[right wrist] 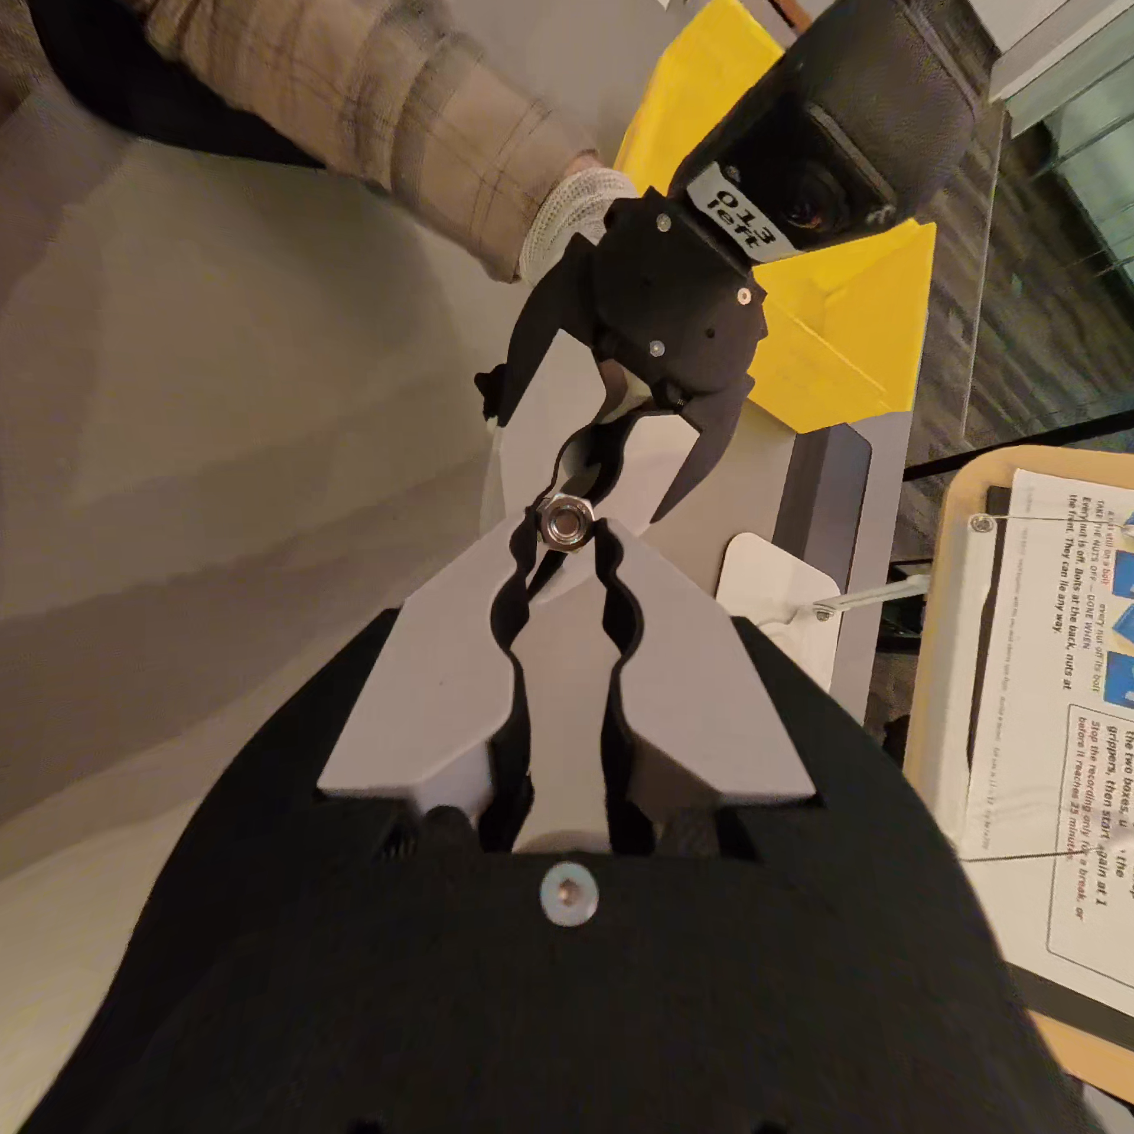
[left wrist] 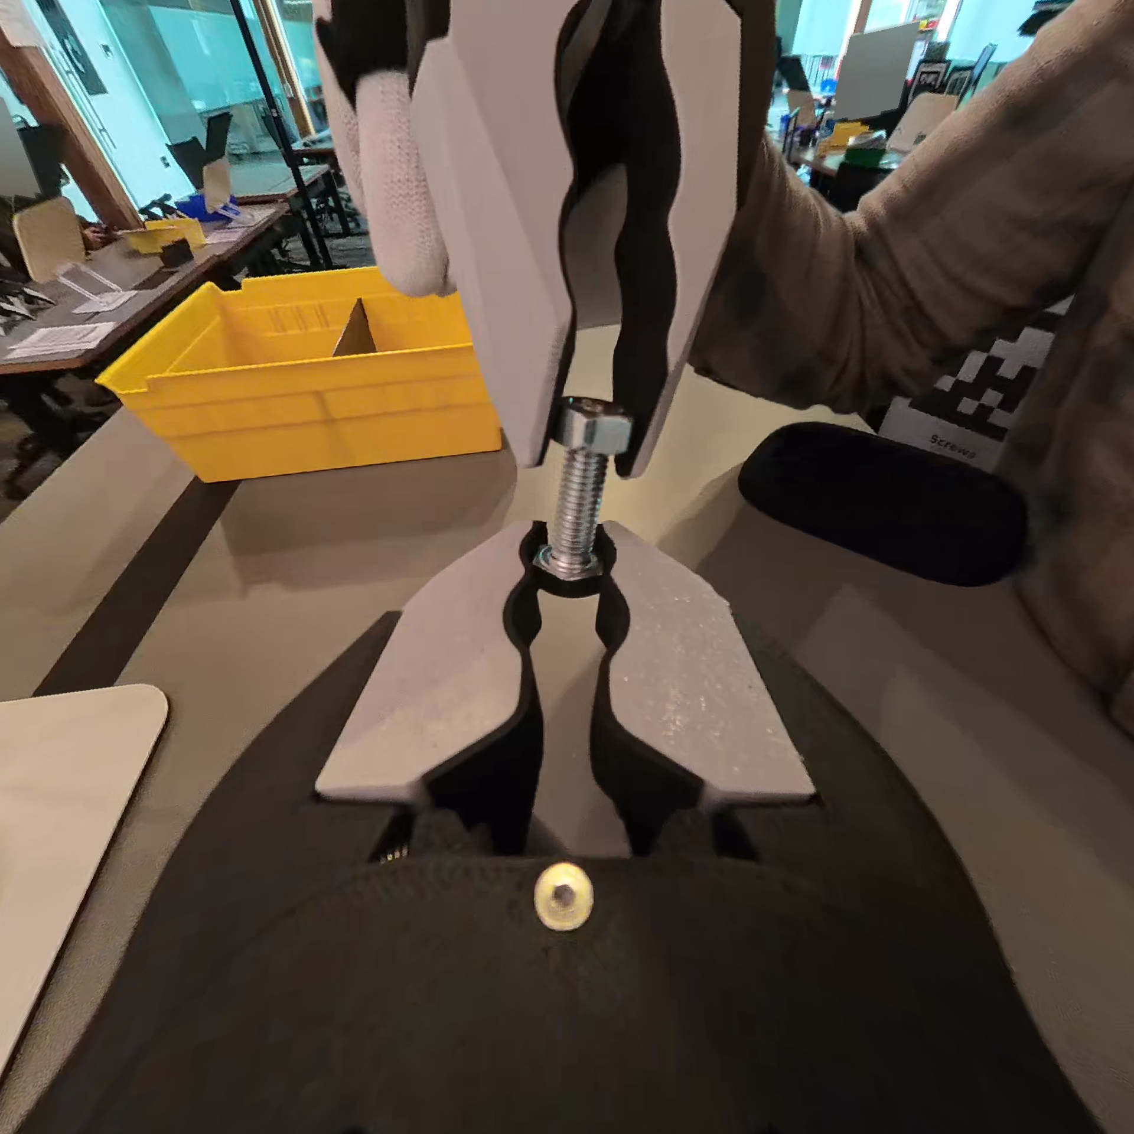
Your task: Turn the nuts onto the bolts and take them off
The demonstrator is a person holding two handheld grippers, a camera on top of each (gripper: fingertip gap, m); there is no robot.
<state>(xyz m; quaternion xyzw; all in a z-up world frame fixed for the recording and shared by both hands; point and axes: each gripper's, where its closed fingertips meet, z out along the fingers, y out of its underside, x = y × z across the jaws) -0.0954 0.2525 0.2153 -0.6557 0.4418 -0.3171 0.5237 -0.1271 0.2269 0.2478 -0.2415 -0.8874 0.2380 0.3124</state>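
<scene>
The nut (left wrist: 567,563) is clamped by the left hand-held gripper (left wrist: 567,567). The bolt (left wrist: 583,485) is gripped at its head by the right hand-held gripper (left wrist: 592,432).

One hex-head bolt (left wrist: 580,485) and one hex nut (left wrist: 567,561) threaded on its shank are in view, along with two tools: the left tool (left wrist: 567,552) and the right tool (left wrist: 589,439). One yellow plastic bin (left wrist: 307,399) stands on the tabletop (left wrist: 184,613), with a single divider (left wrist: 356,331) inside it. The right wrist view adds one printed instruction sheet (right wrist: 1055,736) on one light wooden board (right wrist: 933,705), and one white-gloved hand (right wrist: 570,215).
</scene>
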